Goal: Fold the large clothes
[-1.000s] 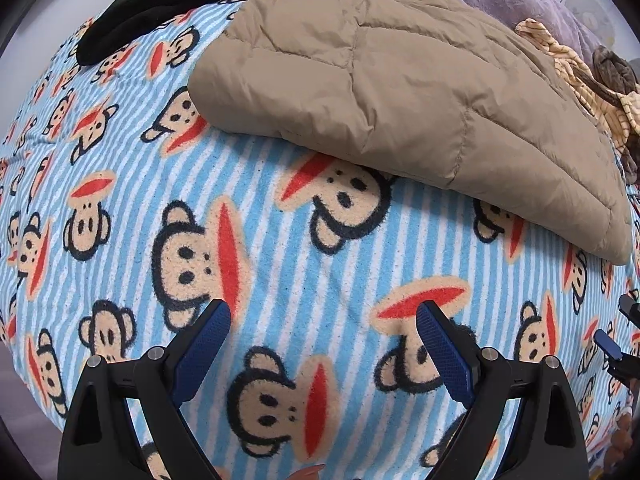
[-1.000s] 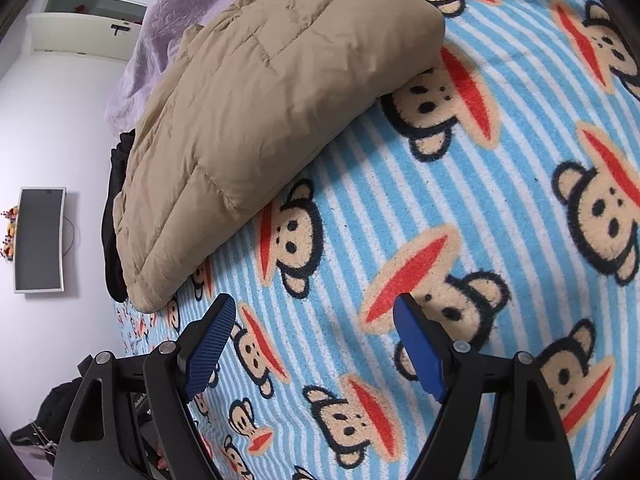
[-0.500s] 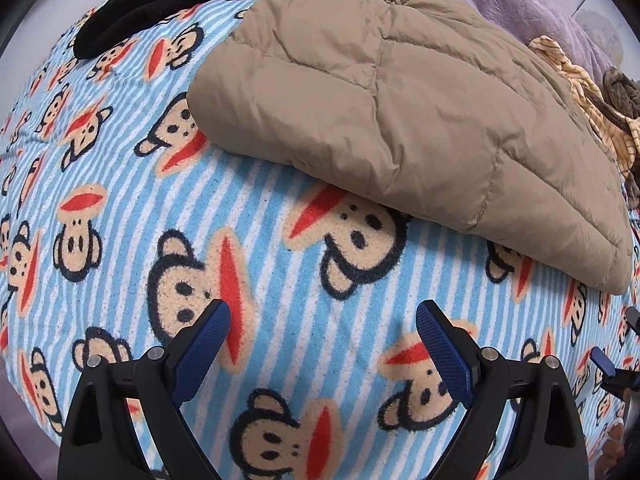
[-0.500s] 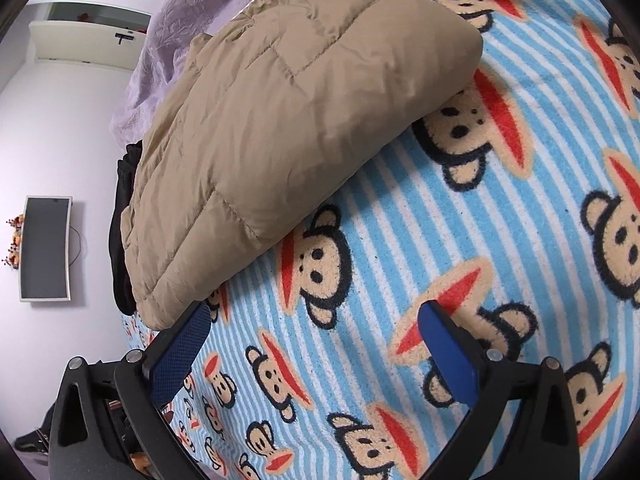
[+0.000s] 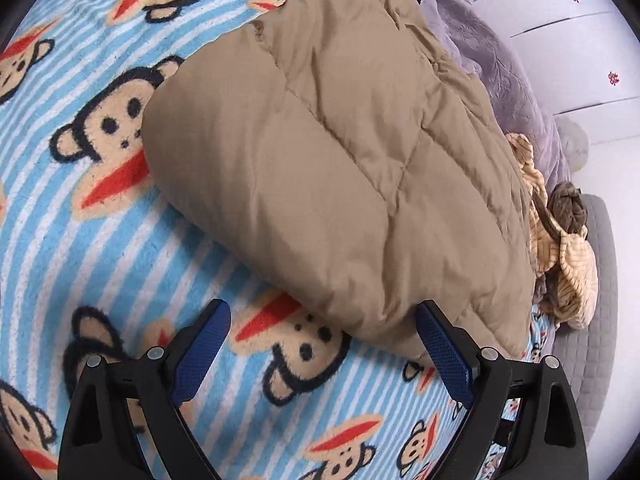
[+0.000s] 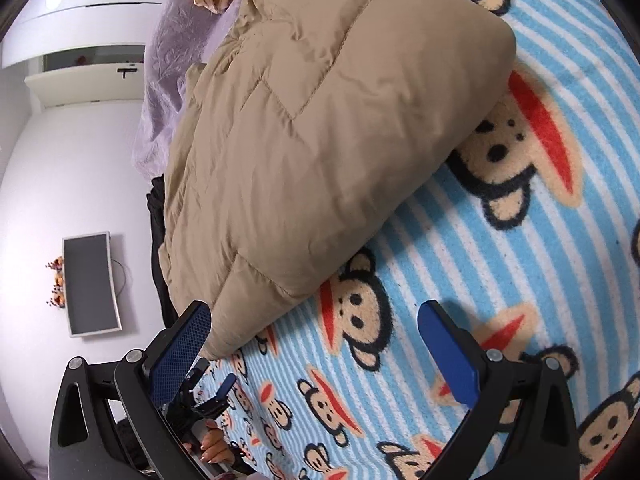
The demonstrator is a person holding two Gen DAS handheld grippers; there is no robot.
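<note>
Bed w/ blue-striped monkey-print blanket [image 5: 120, 264] as work surface; white wall, mounted screen [image 6: 91, 284] in bkgd. Tan quilted jacket [image 5: 340, 168] lying on blanket, already folded into a thick bundle. Since a sec ago: both tools closer to jacket, near edge now filling far more of each view. Left gripper [image 5: 324, 344] jaws wide apart, nothing clamped, right-hand pad at jacket's near corner, contact not clear. Right gripper [image 6: 316, 344] jaws just been opening, now fully apart, jacket's other corner just inside left pad, not pinched. Prob. lining up to grab near edge at both ends for next fold; bulky padding likely to spring back, needs deep bite. Around: black garment [image 6: 158, 216] beyond jacket, lilac quilt [image 5: 492, 64] behind, striped plush toy [image 5: 568, 264] beside jacket's far side, grey mattress edge [image 5: 600, 320]. Plush and black garment close enough to snag if bundle swung that way.
</note>
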